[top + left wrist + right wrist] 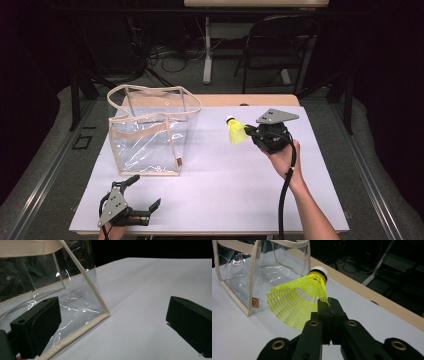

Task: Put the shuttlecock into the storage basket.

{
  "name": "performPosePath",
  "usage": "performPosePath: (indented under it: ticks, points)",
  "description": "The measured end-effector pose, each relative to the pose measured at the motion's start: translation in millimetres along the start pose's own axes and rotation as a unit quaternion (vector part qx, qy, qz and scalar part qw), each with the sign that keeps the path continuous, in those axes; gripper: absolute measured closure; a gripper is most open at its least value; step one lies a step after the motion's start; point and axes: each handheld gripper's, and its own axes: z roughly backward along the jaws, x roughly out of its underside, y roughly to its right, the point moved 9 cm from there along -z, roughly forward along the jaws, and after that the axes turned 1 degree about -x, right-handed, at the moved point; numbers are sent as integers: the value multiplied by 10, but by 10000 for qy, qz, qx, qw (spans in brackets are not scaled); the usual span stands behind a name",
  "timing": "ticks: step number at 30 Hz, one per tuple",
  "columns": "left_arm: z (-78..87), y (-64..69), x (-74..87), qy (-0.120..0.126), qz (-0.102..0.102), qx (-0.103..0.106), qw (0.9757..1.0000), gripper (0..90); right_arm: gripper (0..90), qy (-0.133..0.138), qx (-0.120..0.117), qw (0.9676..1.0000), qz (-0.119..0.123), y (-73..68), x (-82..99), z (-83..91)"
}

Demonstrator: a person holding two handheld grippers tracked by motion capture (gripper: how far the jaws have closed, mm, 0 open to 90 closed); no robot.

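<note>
- Left gripper [142, 196] was held low at the near table edge, in front of the clear bag [150, 132]; jaws were spread wide, nothing between them, probably kept ready to steady the bag.
- Right gripper [248, 131] was raised to the right of the bag, jaws clamped on the skirt rim of the yellow shuttlecock [235, 131].
- Shuttlecock was kept off the table [225, 190], cork end up and toward the bag, likely for dropping in through the open top.
</note>
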Motion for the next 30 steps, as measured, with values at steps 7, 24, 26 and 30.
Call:
performPosePath:
  ticks: [7,24,26,30]
  points:
    - [-1,1,-2,11,9,-1,10000,0,895,6,3,10000,24,-9,-57,-12]
    - [6,-4,-3,10,-18,-1,10000,0,896,45,-60,10000,28,-17,-183,-79]
    - [7,-1,-9,38,-7,7,10000,0,896,44,-59,10000,32,-13,-197,-89]
    - [6,-1,-7,33,-19,11,10000,0,896,43,-66,10000,21,-8,-222,-106]
